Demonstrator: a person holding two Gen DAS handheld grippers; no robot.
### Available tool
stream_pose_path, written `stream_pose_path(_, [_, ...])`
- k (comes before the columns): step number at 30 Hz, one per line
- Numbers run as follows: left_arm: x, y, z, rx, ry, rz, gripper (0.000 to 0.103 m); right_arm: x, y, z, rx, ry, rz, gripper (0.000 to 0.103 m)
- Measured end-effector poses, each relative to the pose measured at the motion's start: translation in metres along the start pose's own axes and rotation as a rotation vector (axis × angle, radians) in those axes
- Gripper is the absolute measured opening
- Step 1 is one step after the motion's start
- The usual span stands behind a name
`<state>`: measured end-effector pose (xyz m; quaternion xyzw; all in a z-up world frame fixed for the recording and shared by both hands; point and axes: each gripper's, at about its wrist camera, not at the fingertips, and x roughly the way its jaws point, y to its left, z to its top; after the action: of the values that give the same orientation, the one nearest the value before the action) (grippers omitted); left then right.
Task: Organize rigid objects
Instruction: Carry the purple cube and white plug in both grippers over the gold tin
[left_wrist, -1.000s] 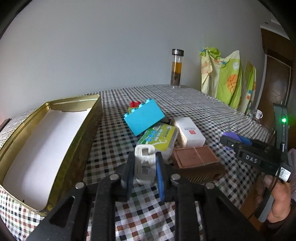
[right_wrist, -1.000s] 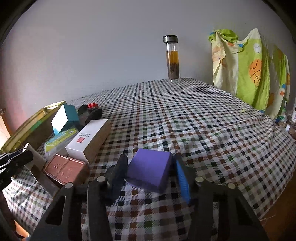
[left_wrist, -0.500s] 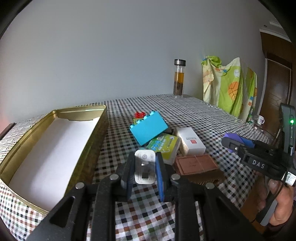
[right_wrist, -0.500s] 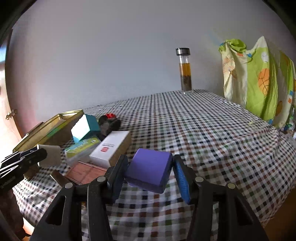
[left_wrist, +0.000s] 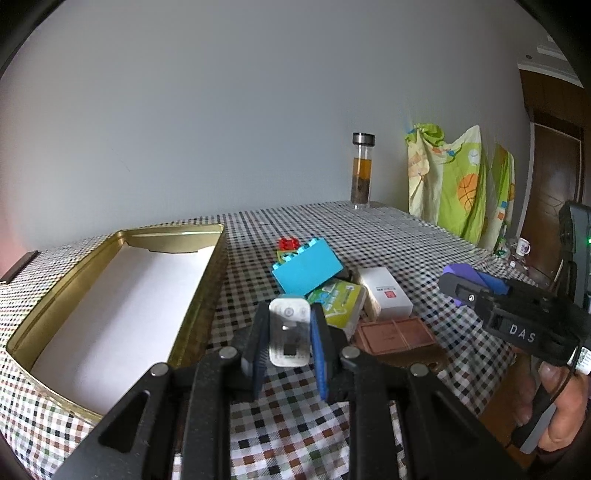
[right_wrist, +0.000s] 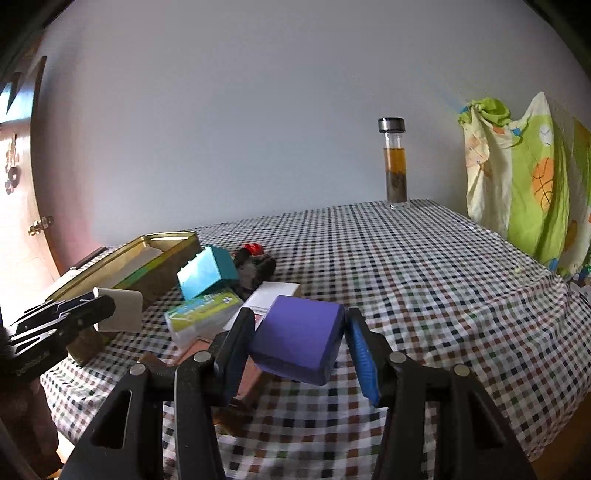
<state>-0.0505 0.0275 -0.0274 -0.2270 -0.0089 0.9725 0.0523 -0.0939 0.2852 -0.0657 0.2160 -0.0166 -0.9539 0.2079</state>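
My left gripper (left_wrist: 289, 341) is shut on a white charger plug (left_wrist: 289, 334) and holds it above the checked tablecloth, just right of the open gold tin (left_wrist: 207, 288). My right gripper (right_wrist: 299, 347) is shut on a purple box (right_wrist: 297, 343) and holds it in the air; it also shows at the right of the left wrist view (left_wrist: 476, 284). On the table lie a blue toy brick (left_wrist: 306, 271), a green-and-white box (left_wrist: 341, 302), a white box (left_wrist: 386, 291) and a brown box (left_wrist: 393, 332).
A glass bottle of tea (left_wrist: 362, 171) stands at the table's far edge. A green patterned cloth (left_wrist: 458, 184) hangs at the right. A dark object with a red top (right_wrist: 255, 262) lies behind the blue brick. The tin has a white liner.
Both grippers have risen with their objects. The charger plug now sits more upright between the left fingers. The right gripper has swung left, toward the pile of boxes.
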Motion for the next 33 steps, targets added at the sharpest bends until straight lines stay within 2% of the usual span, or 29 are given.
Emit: stream_pose_path(33, [-0.022, 0.021, -0.007, -0.028, -0.065, 0.038, 0.020, -0.002, 0.057, -0.004, -0.086, -0.055, 0.149, 0.053])
